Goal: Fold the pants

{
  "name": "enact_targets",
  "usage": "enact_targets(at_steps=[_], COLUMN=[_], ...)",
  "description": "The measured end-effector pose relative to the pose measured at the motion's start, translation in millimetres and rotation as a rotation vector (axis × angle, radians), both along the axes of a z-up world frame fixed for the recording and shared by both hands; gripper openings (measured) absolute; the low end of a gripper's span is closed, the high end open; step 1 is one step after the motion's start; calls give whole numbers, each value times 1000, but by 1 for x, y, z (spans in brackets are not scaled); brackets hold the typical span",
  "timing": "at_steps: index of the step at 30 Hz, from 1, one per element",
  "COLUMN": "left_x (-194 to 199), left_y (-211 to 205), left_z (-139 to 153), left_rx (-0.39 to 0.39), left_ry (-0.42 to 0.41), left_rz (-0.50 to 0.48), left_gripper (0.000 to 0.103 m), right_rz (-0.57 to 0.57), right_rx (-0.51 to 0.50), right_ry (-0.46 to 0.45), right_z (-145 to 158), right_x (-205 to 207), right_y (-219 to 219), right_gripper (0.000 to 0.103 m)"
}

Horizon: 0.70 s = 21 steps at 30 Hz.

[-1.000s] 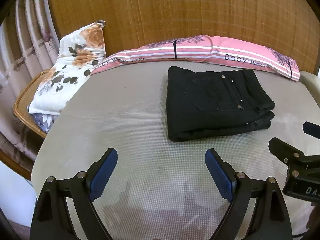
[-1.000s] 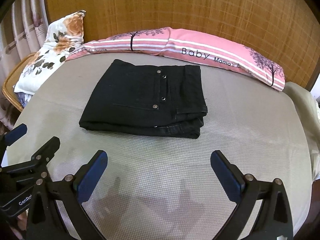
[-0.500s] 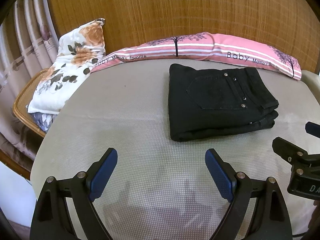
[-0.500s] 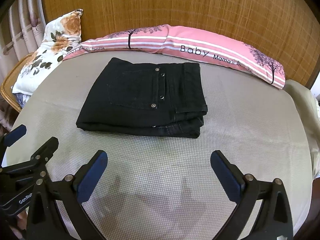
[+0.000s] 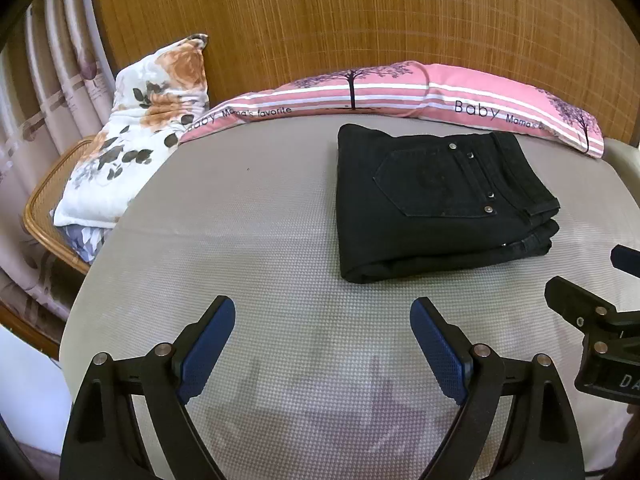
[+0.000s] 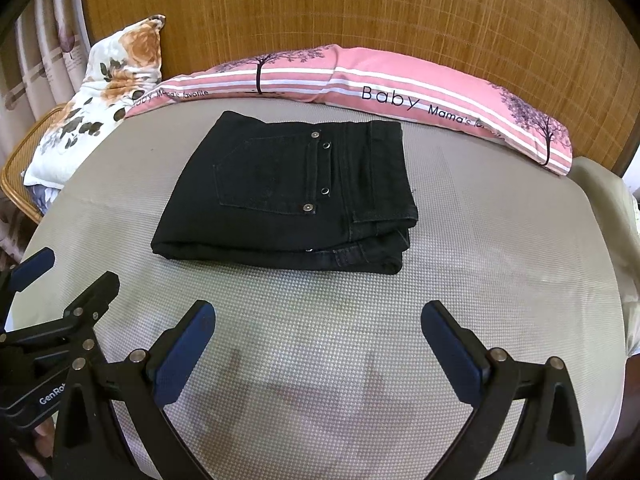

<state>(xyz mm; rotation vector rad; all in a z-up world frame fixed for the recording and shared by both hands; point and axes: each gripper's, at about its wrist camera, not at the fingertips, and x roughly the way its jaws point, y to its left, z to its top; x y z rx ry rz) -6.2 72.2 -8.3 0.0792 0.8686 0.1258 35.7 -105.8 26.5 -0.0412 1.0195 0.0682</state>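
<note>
The right claw (image 5: 618, 280) is cut off at the left wrist view's right edge. The pink pillow's (image 6: 400, 84) lettering blurs near its far end.

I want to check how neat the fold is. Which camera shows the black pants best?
The right wrist view: the folded black pants lie near the middle of the picture, with the back pocket, rivets and stacked waistband edges all plain. The left wrist view shows the black pants whole too, but off to the right and more skewed.

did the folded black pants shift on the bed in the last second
No. The black pants sit in the same spot below the pink pillow; only the camera view drifts slightly.
</note>
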Motion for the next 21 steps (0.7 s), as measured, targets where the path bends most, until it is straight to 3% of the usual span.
enact_targets(at_steps=[21], left_x=[9], left_y=[-5], left_z=[-2], left_rx=[-6], left_ry=[3], left_rz=[-56], left_gripper=[89], right_rz=[0], right_rx=[-6], right_ry=[14], right_z=[-1], right_x=[4], right_y=[4], right_gripper=[102])
